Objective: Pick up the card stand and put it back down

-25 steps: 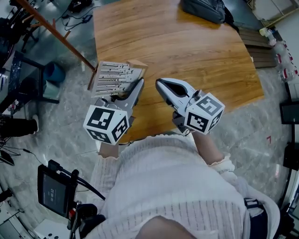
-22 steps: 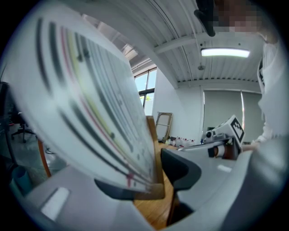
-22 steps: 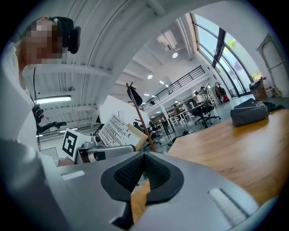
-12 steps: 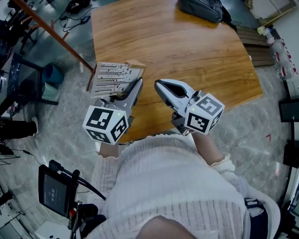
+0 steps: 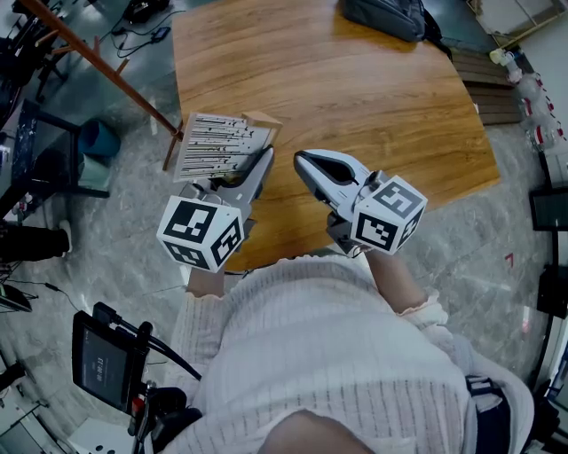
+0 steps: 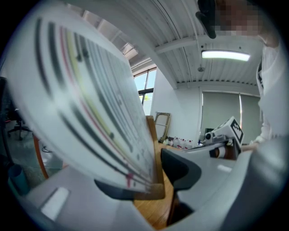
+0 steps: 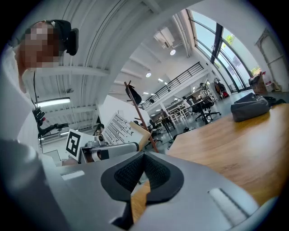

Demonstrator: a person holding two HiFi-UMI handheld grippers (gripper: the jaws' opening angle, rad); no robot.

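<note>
The card stand (image 5: 219,144), a printed white card in a light wooden base, hangs tilted over the table's near left corner. My left gripper (image 5: 241,168) is shut on it. In the left gripper view the wooden base (image 6: 152,149) sits between the two dark pads (image 6: 183,169), and the card (image 6: 90,103) fills the left half. From the right gripper view the stand (image 7: 124,128) shows at the left, above the left gripper (image 7: 106,151). My right gripper (image 5: 303,161) hovers just right of it over the table, shut, its pads (image 7: 156,173) meeting with nothing between them.
The wooden table (image 5: 355,106) stretches ahead, with a black bag (image 5: 386,18) at its far edge. A slanted wooden pole (image 5: 98,62) and a blue bin (image 5: 99,139) stand at the left. A screen (image 5: 106,363) sits on the floor at the lower left.
</note>
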